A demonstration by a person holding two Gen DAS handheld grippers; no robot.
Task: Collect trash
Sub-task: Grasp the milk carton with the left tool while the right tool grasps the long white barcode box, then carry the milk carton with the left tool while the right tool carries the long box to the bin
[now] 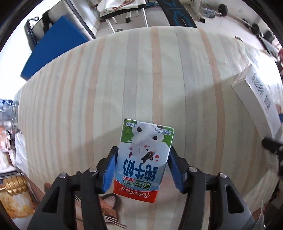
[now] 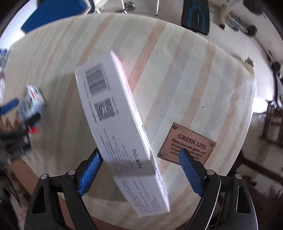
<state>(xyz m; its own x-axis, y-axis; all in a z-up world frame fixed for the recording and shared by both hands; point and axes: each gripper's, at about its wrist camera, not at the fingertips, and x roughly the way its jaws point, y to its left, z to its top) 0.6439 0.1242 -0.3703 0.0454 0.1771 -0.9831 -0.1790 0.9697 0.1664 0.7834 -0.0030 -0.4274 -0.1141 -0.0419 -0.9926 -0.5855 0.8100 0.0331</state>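
Observation:
A small milk carton (image 1: 143,159) with a cartoon cow and a red band sits between the blue pads of my left gripper (image 1: 143,149). Both pads press on its sides over the striped table. In the right wrist view the same carton (image 2: 31,100) shows blurred at the far left. A long white box (image 2: 120,123) with a barcode and QR code lies tilted between the fingers of my right gripper (image 2: 139,152). The left pad is at the box's edge and the right pad stands well away from it, so this gripper is open. The box (image 1: 256,92) also shows at the right edge of the left wrist view.
The table wears a striped cloth (image 1: 159,70) in pale and orange bands. A wooden "GREEN LIFE" plaque (image 2: 187,143) lies near the right fingertip. Beyond the far edge are a blue mat (image 1: 56,47), chair legs and a black bench (image 2: 195,16). Packaged goods (image 1: 14,194) sit at lower left.

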